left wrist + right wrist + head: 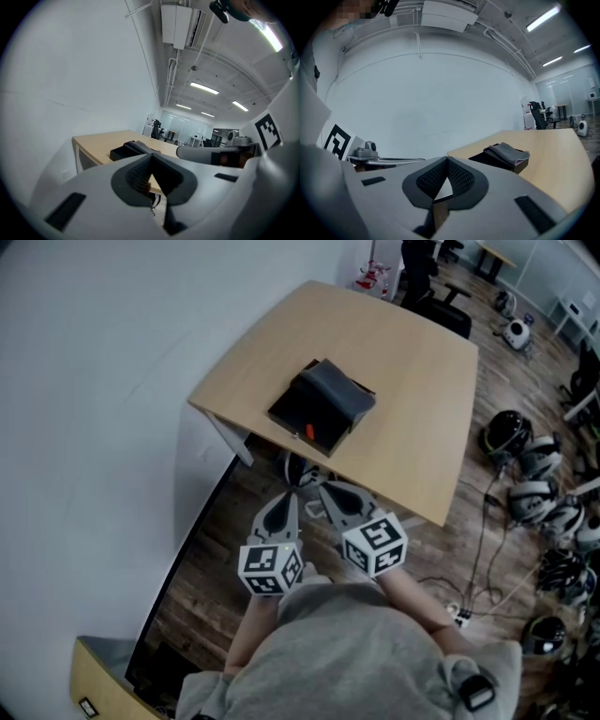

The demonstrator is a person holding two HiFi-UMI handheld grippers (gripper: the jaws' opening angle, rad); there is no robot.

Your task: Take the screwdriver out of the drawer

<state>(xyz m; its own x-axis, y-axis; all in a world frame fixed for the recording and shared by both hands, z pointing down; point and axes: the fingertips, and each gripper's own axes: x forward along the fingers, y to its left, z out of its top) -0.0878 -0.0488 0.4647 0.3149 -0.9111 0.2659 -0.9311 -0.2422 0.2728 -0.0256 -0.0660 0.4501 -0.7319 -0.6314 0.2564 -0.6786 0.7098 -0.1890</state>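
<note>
A small black drawer box (323, 404) stands open on the light wooden table (412, 381). In its pulled-out tray lies the screwdriver, of which I see an orange bit (308, 432). A grey cloth-like top covers the box (506, 152). My left gripper (290, 497) and right gripper (324, 487) are side by side over the floor, short of the table's near edge, pointing at the box. Both are shut with nothing between their fingers. The box (127, 151) shows beyond the left gripper's (151, 155) closed tips, and right of the right gripper's (446, 159) tips.
A white wall runs along the left. Several helmets (536, 470) and cables (483, 549) lie on the wooden floor at the right. A black office chair (448, 309) stands behind the table. A dark panel (178, 615) leans at the lower left.
</note>
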